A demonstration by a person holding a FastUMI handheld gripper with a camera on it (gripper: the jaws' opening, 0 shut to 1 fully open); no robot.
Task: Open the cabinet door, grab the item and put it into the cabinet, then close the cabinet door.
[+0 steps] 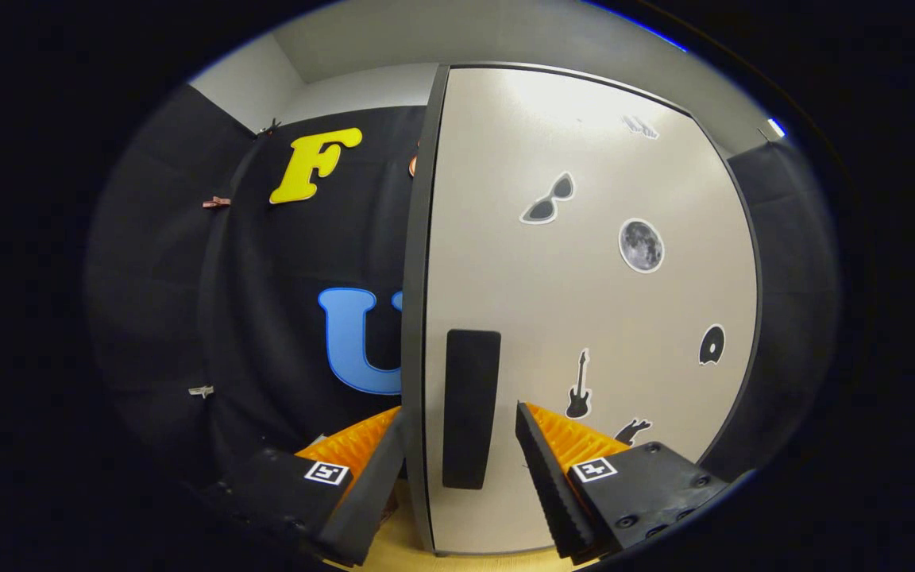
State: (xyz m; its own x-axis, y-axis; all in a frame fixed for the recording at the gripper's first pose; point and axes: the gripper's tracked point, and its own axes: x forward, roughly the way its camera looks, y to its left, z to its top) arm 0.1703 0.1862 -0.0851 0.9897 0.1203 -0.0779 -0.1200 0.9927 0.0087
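Observation:
A pale cabinet door [584, 318] with a dark rim stands just ahead of me. Small stickers dot it: sunglasses, a moon, a guitar, a record. Its black upright handle [471, 407] sits near the door's left edge. My gripper [461, 421] is open, with the handle and the door's left edge between its two fingers. The left finger lies past the door's edge and the right finger [541, 453] lies in front of the door face. Neither finger presses on the handle. I cannot tell whether the door is ajar.
The booth's black cloth wall [267, 318] hangs to the left of and behind the door. A strip of light wooden tabletop [394, 548] shows below the door. A grey wall and ceiling rise above the cloth.

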